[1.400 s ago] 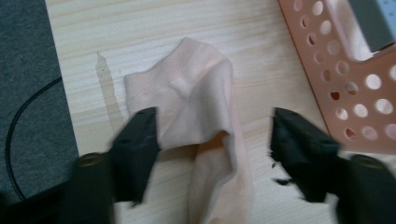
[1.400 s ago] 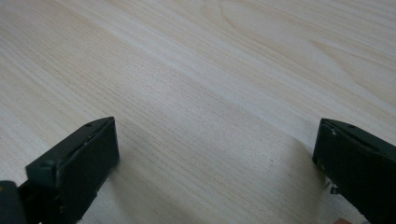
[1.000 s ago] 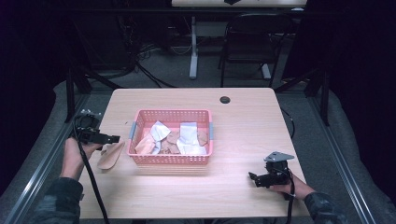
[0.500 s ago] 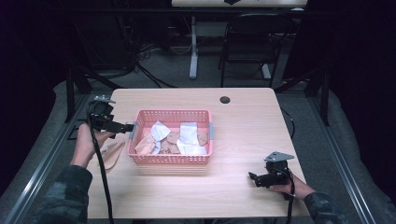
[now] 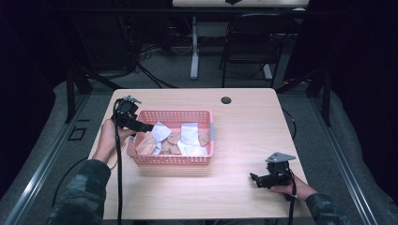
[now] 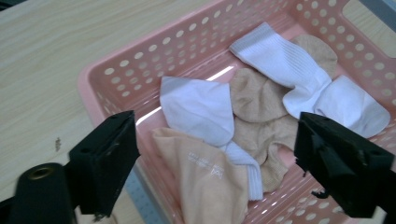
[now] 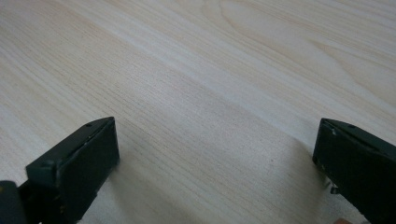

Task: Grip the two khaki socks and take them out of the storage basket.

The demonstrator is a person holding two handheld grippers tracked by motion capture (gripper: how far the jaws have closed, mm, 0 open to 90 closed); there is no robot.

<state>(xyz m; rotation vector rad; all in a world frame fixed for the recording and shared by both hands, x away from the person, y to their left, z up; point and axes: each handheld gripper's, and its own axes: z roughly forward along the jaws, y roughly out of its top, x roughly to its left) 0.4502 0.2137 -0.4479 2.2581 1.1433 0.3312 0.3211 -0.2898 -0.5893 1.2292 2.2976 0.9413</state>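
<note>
A pink perforated basket [image 5: 172, 161] [image 6: 116, 74] sits on the wooden table [image 5: 244, 131], holding several white and tan socks. A tan sock [image 6: 205, 182] [image 5: 146, 144] lies over the basket's near left corner, with a white sock [image 6: 198, 107] [image 5: 161, 132] beside it. My left gripper [image 5: 141, 126] [image 6: 212, 158] hovers open over the basket's left end, its jaws spread wide above those socks, holding nothing. My right gripper [image 5: 256, 179] [image 7: 215, 163] rests low over bare table at the front right, open and empty.
A small black round grommet [image 5: 226, 100] is set in the table near the far edge. A black chair [image 5: 248, 47] and a desk leg [image 5: 194, 47] stand on the floor beyond. A cable [image 5: 117, 178] trails from the left gripper along the person's sleeve.
My left gripper has moved from off the table's left edge rightward to the basket's left end. The tan sock that lay on the table beside the basket now drapes into the basket. The right gripper has stayed put.
</note>
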